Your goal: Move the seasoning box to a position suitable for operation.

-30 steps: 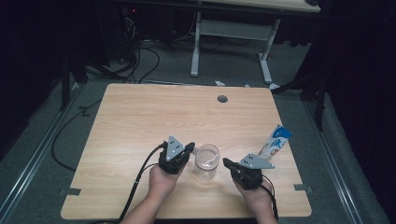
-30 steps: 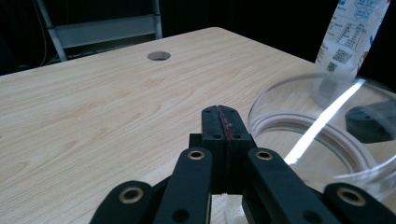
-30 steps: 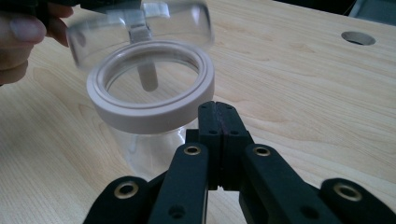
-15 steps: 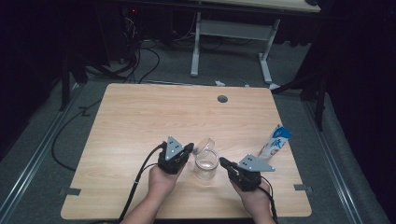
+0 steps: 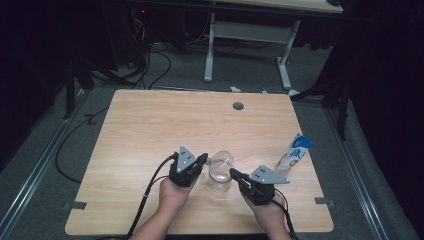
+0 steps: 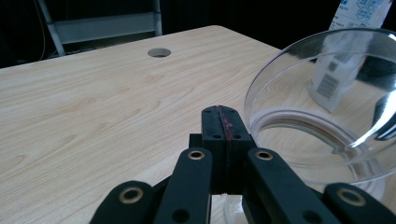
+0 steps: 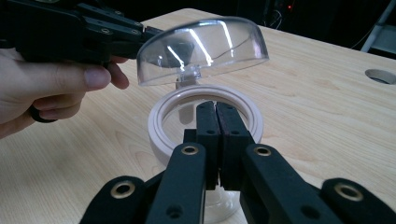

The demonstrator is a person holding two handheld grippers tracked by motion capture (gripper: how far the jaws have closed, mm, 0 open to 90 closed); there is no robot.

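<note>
Evidently the left gripper, jaws pressed together on the edge of the clear domed lid, tilts it up off the white-rimmed jar just beyond the right gripper, whose closed jaws steady that rim.

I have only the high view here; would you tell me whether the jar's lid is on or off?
Observer: Off. The clear domed lid hangs tilted above the jar's white rim.
Operator: Thank you. Is the left gripper clamped on it?
Observer: Its jaws are shut with nothing showing between them; the lid's edge lies against their side.
Operator: And the right gripper?
Observer: Shut too, its tip over the near side of the jar's rim; I cannot tell whether it touches.
</note>
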